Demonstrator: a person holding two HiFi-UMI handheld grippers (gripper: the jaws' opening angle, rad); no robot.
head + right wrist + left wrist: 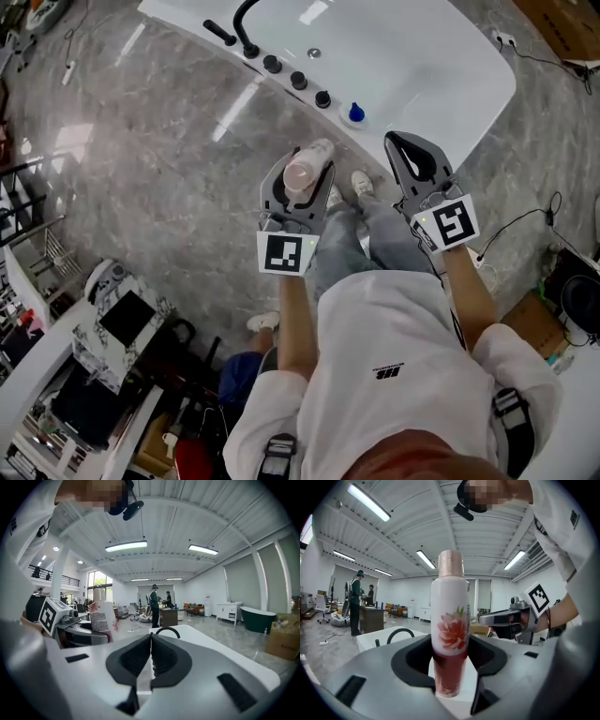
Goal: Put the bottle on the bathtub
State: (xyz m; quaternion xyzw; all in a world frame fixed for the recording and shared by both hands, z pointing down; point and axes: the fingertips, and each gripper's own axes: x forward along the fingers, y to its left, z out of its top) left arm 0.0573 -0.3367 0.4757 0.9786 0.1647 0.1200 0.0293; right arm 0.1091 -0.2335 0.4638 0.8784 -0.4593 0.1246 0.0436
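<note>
A white bottle [450, 620] with a pink cap, a red flower print and a dark red base stands upright between the jaws of my left gripper [451, 667], which is shut on it. From the head view the bottle [307, 169] hangs just short of the white bathtub [422, 66] rim. My right gripper [415, 161] is shut with nothing in it, its jaws touching, and it hovers near the tub's near edge. The right gripper view shows the bottle [103, 616] at left and the right gripper [151, 660] itself shut.
A black faucet [246, 28] and several black knobs [298, 81] line the tub rim, with a blue stopper [356, 113] beside them. Cables [525, 220] run over the grey marble floor. A desk with clutter [112, 328] stands at lower left. People [153, 604] stand far off.
</note>
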